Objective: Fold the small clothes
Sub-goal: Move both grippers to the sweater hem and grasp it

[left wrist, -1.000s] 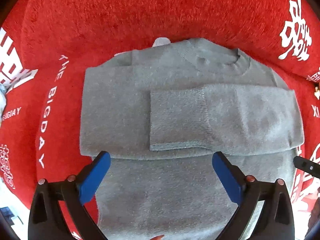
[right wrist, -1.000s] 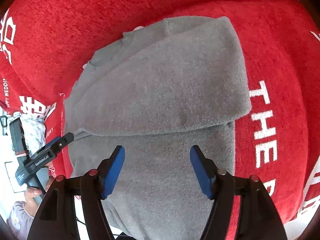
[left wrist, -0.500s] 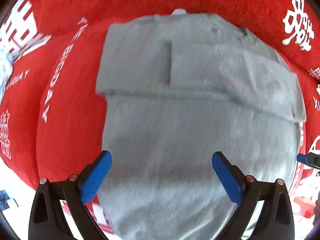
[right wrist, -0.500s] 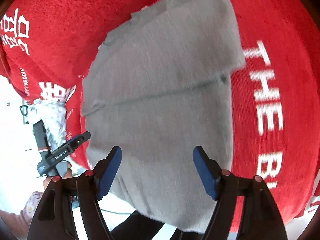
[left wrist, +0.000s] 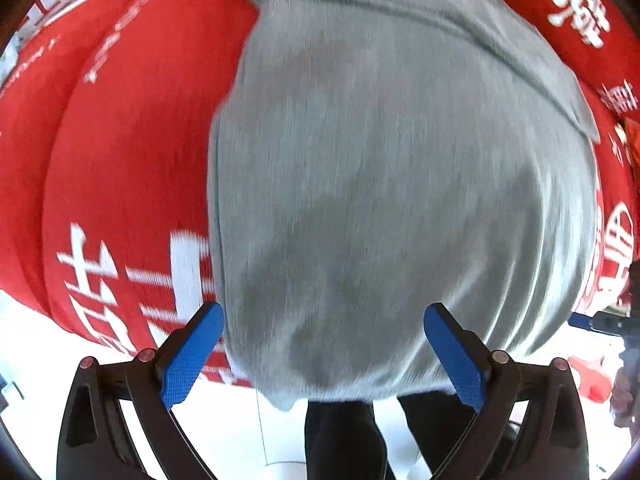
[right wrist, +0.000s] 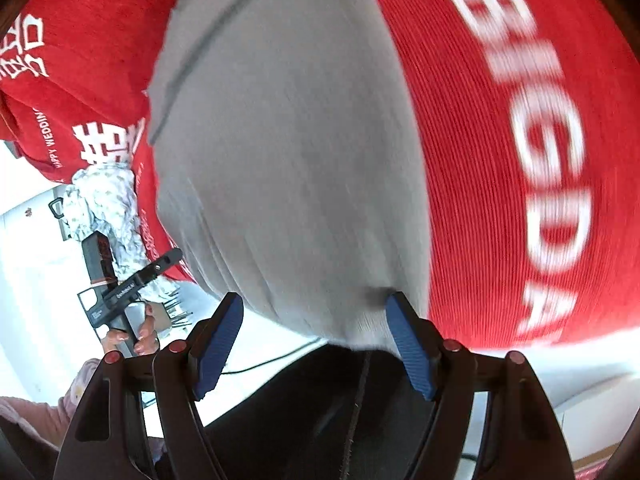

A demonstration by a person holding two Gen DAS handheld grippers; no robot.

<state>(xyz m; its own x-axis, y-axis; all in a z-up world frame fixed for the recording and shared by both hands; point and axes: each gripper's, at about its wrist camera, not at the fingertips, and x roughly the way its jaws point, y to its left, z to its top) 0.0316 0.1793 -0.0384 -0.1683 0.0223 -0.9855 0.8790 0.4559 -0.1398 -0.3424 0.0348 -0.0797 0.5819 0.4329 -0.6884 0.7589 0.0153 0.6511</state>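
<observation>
A grey knit sweater (left wrist: 392, 168) lies flat on a red cloth (left wrist: 120, 140), sleeves folded across the chest near the picture's top. Its hem hangs over the table's near edge. My left gripper (left wrist: 323, 344) stands open just above the hem's left part, blue pads wide apart and empty. In the right wrist view the same sweater (right wrist: 288, 152) fills the middle. My right gripper (right wrist: 316, 336) is open over the hem's right corner, nothing between its pads. The left gripper (right wrist: 132, 284) shows there at the lower left, held by a hand.
The red cloth (right wrist: 500, 128) carries white lettering and covers the table. A patterned white garment (right wrist: 108, 204) lies bunched at the cloth's left edge. Beyond the table's near edge are white floor and the person's dark trousers (left wrist: 344, 436). A red object (left wrist: 588, 376) lies on the floor.
Both grippers have drawn back from the sweater's folded sleeves toward its hem at the table's near edge and come lower. Both stay open and empty.
</observation>
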